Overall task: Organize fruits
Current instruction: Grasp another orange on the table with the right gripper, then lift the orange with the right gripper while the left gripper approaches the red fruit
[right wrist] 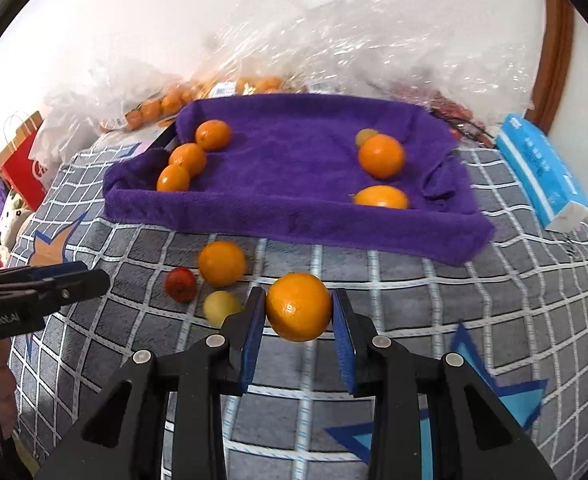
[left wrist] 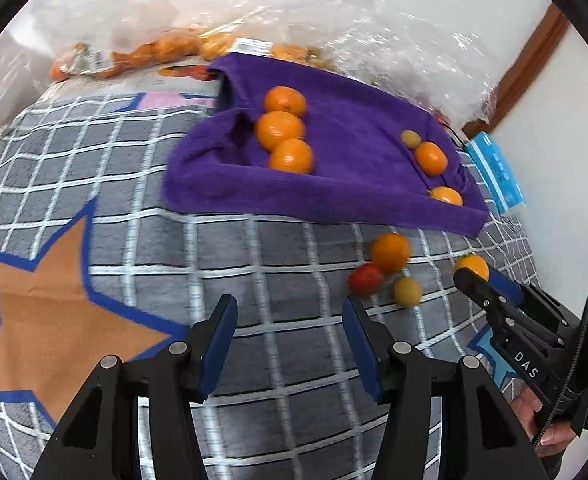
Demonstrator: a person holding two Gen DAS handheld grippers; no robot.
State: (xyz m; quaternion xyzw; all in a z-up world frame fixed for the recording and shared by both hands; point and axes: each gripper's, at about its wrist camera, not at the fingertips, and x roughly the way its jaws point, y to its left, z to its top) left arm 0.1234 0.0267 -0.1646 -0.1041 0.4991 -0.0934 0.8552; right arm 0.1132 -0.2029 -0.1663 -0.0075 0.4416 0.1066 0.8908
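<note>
Right wrist view shows the right gripper (right wrist: 298,308) clamping an orange (right wrist: 298,306) above the checked blanket (right wrist: 413,300), while the left gripper (left wrist: 290,322) hangs wide apart, holding nothing.

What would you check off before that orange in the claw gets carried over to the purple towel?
1. Grip: the right gripper has its blue pads on both sides of the orange: ok.
2. Orange lifted off the blanket: cannot tell.
3. Landing space: the purple towel shows bare cloth in its middle: ok.
4. Path: the loose orange, red fruit and yellow fruit lie to the left, not ahead: ok.
5. Left gripper open, empty, off to the side: ok.
</note>
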